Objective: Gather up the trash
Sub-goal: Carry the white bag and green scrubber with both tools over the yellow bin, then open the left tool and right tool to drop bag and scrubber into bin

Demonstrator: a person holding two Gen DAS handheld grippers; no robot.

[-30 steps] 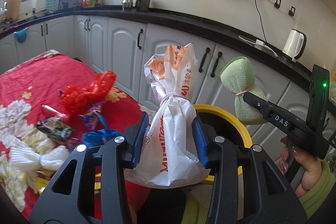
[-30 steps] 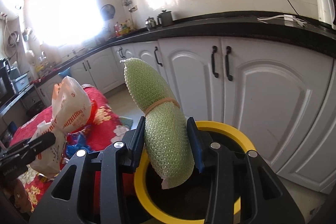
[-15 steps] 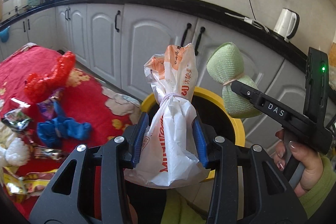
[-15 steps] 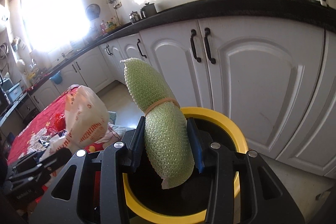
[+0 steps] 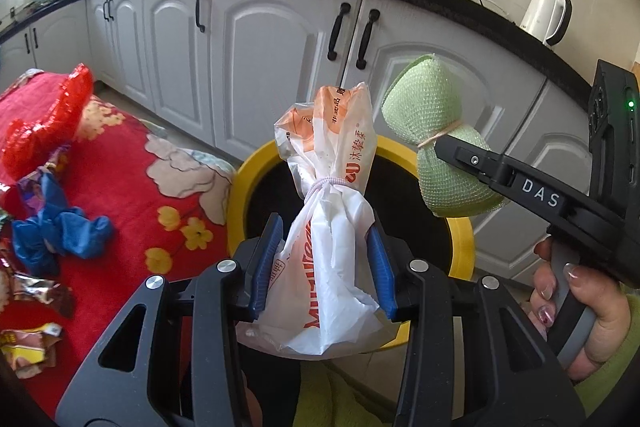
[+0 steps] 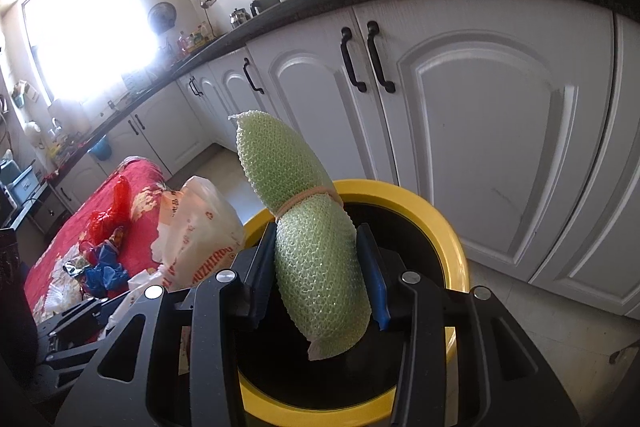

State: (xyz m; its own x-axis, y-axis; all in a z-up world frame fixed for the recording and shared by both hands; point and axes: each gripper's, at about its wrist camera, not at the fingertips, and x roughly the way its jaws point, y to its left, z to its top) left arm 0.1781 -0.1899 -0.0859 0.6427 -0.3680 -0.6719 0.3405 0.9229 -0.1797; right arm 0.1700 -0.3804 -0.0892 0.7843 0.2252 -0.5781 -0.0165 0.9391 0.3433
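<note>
Yellow-rimmed bin (image 5: 460, 239) is the reference point, standing on the floor in front of the white cupboards. Left gripper (image 5: 326, 263) is closed on a tied white plastic bag (image 5: 332, 227), its blue pads pressing both sides, held over the near edge of the bin mouth. Right gripper (image 6: 316, 275) is likewise clamped on a green mesh bundle (image 6: 316, 259) cinched with a rubber band, directly above the opening.

Neither item has been released — both hang over the bin, not in it. What already lies inside cannot be told; the interior is dark.

Outstanding: on the red cloth (image 5: 120, 179) beside the bin lie a red bag (image 5: 48, 131), a blue glove (image 5: 60, 231) and several wrappers (image 5: 32, 347). Judged: two drops imminent, more collection remaining.
</note>
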